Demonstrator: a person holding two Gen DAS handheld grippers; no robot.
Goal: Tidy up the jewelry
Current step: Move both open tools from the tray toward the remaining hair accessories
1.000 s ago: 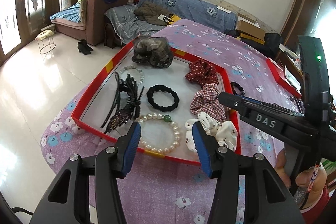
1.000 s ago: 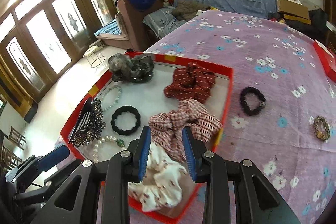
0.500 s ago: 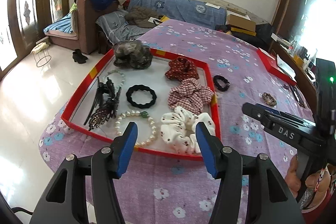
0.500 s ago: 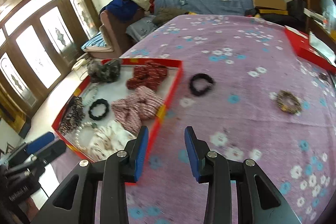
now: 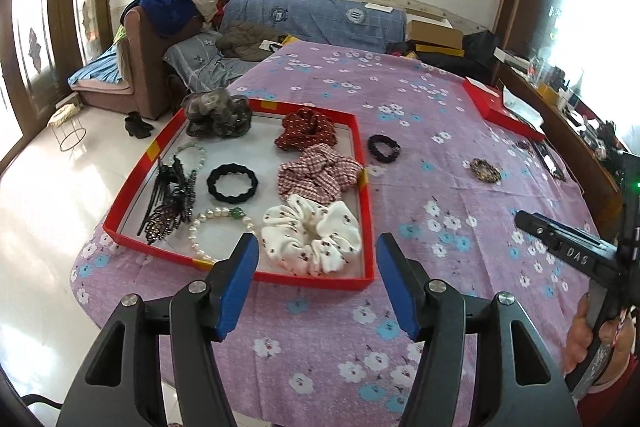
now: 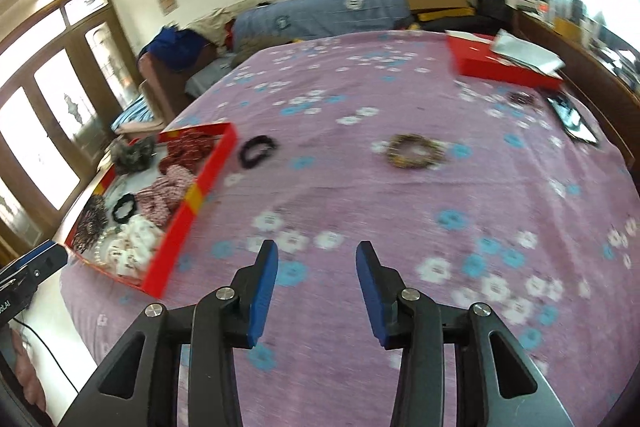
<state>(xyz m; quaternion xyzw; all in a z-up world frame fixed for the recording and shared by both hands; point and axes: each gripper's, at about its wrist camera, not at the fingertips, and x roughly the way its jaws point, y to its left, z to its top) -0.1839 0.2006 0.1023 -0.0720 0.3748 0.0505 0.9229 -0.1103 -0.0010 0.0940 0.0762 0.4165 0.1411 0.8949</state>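
A red tray (image 5: 362, 183) on the purple flowered cloth holds several scrunchies, a pearl bracelet (image 5: 216, 223), a black hair tie (image 5: 232, 183) and dark hair clips (image 5: 170, 203). It also shows at the left of the right wrist view (image 6: 188, 207). A black scrunchie (image 5: 384, 148) (image 6: 257, 151) lies on the cloth just right of the tray. A brown-gold beaded bracelet (image 5: 485, 169) (image 6: 416, 151) lies further right. My left gripper (image 5: 316, 259) is open and empty, near the tray's front edge. My right gripper (image 6: 316, 267) is open and empty over bare cloth.
A second red box (image 6: 504, 67) with white papers stands at the table's far right. A small dark item (image 6: 520, 98) and a phone (image 6: 572, 119) lie near it. A sofa with bedding (image 5: 312, 19) is behind the table. The floor drops off at the left.
Both grippers have pulled back from the tray. The right gripper has swung right, from over the scrunchies to bare cloth, facing the loose scrunchie and bracelet. Both stay open.
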